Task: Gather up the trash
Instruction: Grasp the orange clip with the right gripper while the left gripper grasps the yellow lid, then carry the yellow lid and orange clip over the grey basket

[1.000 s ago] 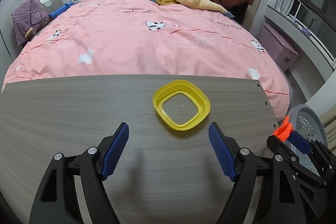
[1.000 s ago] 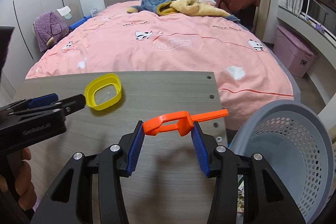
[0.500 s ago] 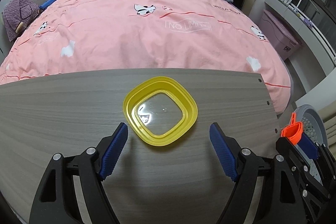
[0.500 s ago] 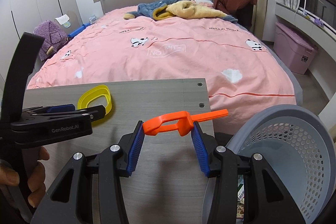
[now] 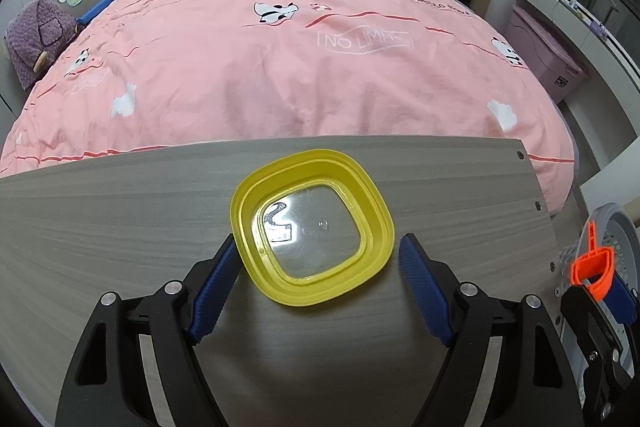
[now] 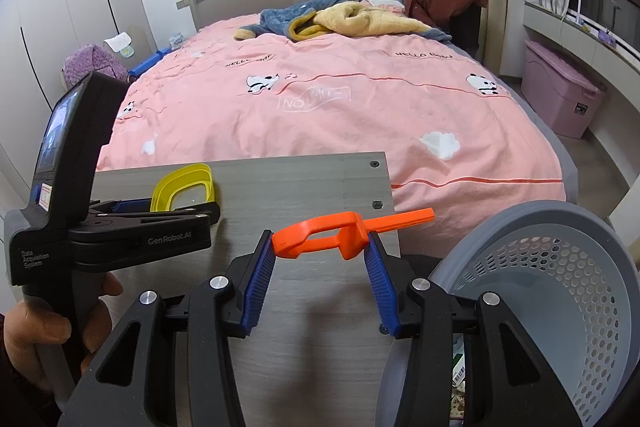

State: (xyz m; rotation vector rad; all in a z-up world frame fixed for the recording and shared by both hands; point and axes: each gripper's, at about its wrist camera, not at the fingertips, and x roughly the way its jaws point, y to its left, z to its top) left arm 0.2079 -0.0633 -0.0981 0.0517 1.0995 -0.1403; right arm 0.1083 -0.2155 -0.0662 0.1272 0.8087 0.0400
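Left tool (image 5: 316, 281) has dropped in on the yellow lid (image 5: 311, 231) lying on the table (image 5: 100, 227), blades wide open around it, no squeeze yet; right tool (image 6: 320, 259) grips the orange clip (image 6: 344, 233) beside the grey basket (image 6: 560, 291), so both look bin-bound soon.

Black claw (image 6: 320, 263) frames, ribbed blue pads (image 6: 260, 279), silver screws, white lettering.
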